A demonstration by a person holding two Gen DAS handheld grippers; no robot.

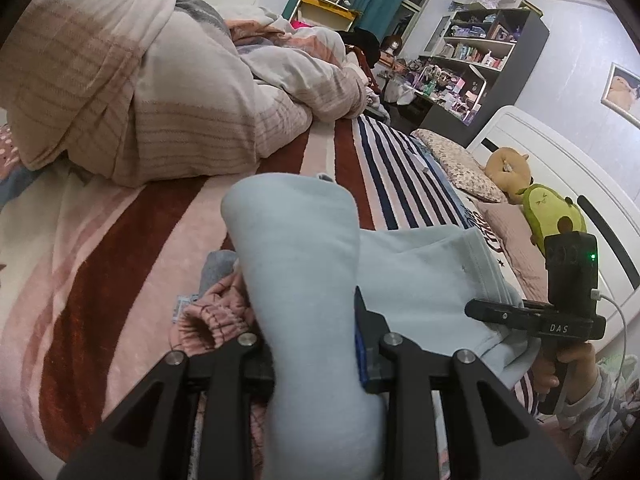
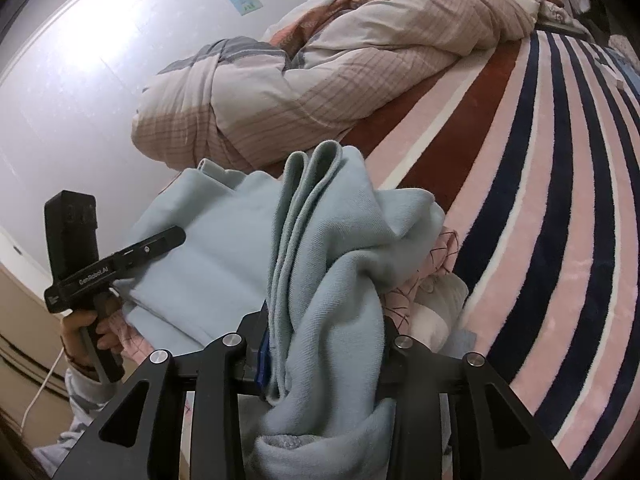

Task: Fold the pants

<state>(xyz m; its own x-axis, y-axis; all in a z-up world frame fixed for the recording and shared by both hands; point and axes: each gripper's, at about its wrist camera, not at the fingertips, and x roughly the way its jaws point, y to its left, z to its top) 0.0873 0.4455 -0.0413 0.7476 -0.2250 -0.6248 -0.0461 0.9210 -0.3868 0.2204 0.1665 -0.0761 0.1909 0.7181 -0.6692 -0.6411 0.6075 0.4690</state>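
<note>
One pair of pale blue pants (image 1: 304,264) lies on the striped bed (image 1: 120,248), with two grippers on it. The left gripper (image 1: 316,344) is clamped on a smooth fold of the pants that rises straight ahead between its fingers, long axis running away from the camera. The right gripper (image 2: 324,344) is clamped on a bunched, layered edge (image 2: 320,248), which also stands up ahead of it. One pink patterned garment (image 1: 216,312) sits just left of the left gripper, under the pants. Only the left view shows a shelf (image 1: 480,52), one avocado plush (image 1: 556,212) and the right gripper's body (image 1: 568,292). Only the right view shows the left gripper's body (image 2: 76,256). One rumpled quilt (image 2: 320,64) lies beyond both.
</note>
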